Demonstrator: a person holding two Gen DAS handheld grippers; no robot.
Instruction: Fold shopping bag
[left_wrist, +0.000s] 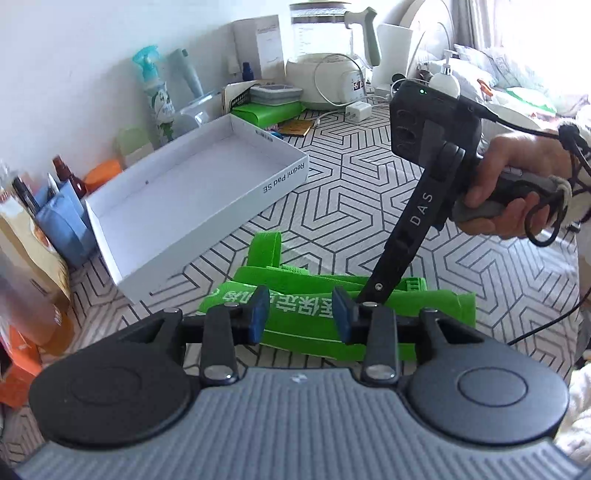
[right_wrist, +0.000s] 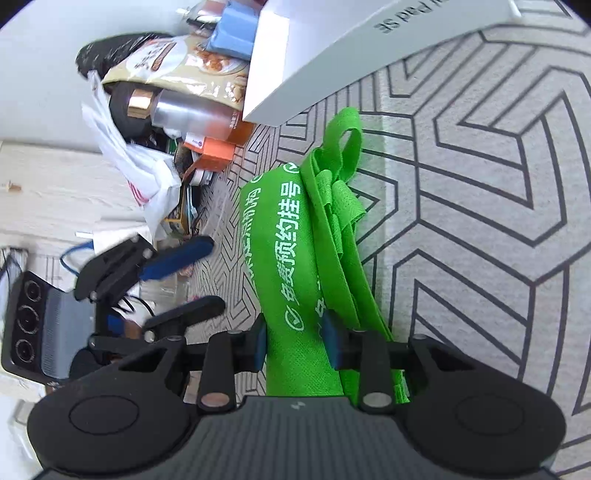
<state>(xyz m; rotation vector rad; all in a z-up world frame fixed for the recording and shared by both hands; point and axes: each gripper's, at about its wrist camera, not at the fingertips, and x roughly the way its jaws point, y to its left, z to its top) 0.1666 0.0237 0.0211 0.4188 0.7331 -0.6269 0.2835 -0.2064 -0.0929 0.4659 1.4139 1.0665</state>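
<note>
A bright green shopping bag (left_wrist: 424, 306) with white print lies folded into a long strip on the patterned tablecloth, its handles (left_wrist: 264, 251) bunched at the far end. In the right wrist view the strip (right_wrist: 295, 229) runs straight away from me. My right gripper (right_wrist: 294, 341) is shut on its near end, with fabric filling the gap between the blue pads. A hand holds that tool, whose black frame marked DAS (left_wrist: 419, 218) slants down onto the bag. My left gripper (left_wrist: 300, 314) hovers open above the bag's middle, holding nothing. It also shows open (right_wrist: 216, 273) left of the strip.
An open white box lid (left_wrist: 192, 184) sits just beyond the bag, its corner (right_wrist: 332, 55) close to the handles. A kettle (left_wrist: 325, 55), a spray bottle (left_wrist: 155, 88) and a pump bottle (left_wrist: 445, 77) line the back. Snack packets and bottles (right_wrist: 177, 96) crowd the left edge.
</note>
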